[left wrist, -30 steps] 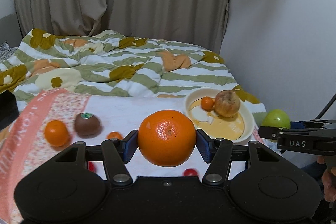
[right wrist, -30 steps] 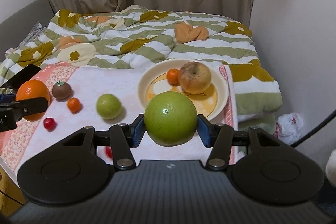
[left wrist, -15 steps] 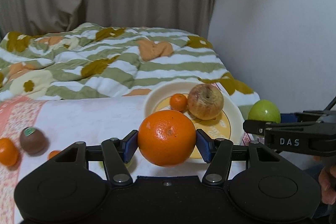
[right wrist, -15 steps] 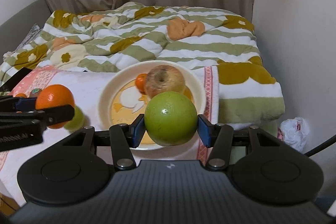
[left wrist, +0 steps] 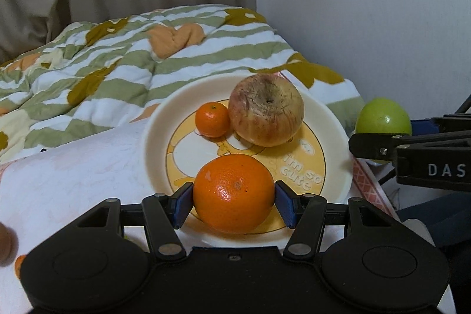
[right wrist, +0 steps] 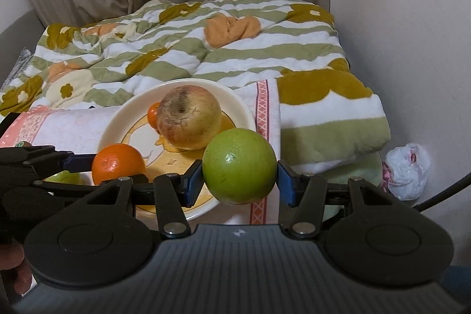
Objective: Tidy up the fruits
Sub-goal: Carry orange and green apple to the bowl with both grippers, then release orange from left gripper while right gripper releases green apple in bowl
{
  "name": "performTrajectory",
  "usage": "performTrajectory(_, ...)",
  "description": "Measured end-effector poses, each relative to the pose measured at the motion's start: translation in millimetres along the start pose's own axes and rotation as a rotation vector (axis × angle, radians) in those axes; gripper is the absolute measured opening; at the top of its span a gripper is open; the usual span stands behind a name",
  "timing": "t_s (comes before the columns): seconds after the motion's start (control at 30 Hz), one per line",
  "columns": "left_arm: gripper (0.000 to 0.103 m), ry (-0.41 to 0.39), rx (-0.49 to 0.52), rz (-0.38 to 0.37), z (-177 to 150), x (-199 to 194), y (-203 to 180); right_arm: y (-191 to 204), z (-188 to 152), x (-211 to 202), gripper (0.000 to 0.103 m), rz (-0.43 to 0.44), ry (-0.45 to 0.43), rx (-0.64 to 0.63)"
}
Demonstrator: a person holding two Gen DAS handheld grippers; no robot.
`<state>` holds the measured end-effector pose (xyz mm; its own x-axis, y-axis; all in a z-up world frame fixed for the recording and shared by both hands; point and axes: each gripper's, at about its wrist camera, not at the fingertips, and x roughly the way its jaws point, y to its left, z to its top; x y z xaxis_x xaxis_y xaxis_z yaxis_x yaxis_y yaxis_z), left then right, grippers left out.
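My left gripper [left wrist: 234,197] is shut on a large orange [left wrist: 234,192], held just over the near part of a cream plate [left wrist: 153,125] with a yellow cartoon print. On the plate lie a blotchy reddish-yellow apple [left wrist: 266,108] and a small tangerine [left wrist: 212,119]. My right gripper [right wrist: 240,178] is shut on a green apple [right wrist: 240,165], which hangs over the plate's [right wrist: 109,128] right rim. In the right wrist view the large orange [right wrist: 117,162] and left gripper appear at the left, the blotchy apple [right wrist: 188,118] behind. The green apple [left wrist: 382,115] shows at the right in the left wrist view.
The plate rests on a white and pink cloth [left wrist: 73,167] spread on a bed with a green-striped flowered quilt [right wrist: 206,49]. Another green fruit [right wrist: 63,177] lies left of the plate. A wall [right wrist: 412,19] stands close on the right, a white plastic bag [right wrist: 407,171] below it.
Both grippers moved toward the plate and lower, each keeping its fruit. The orange now hangs over the plate's near part and the green apple over its right rim; the loose fruits slid out left.
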<state>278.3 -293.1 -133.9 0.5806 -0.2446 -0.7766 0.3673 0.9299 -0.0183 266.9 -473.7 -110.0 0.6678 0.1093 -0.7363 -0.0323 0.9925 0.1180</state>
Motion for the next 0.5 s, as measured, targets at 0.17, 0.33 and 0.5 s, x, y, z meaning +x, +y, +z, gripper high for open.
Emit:
performTrajectory(0.17, 0.063, 0.012, 0.028, -0.008, 0.3, 6.5, -2.3, -1.0, 1.4, 3.4, 0.068, -0.01, 0.008, 0.009)
performTrajectory(0.33, 0.098, -0.055, 0.038, 0.001, 4.2, -8.6, -1.0, -1.2, 3.9, 4.3, 0.068, -0.008, 0.008, 0.008)
performTrajectory(0.5, 0.099, -0.062, 0.026, 0.01, 3.4, -27.0, 7.9, 4.3, 9.7, 3.1, 0.068, 0.006, 0.006, -0.006)
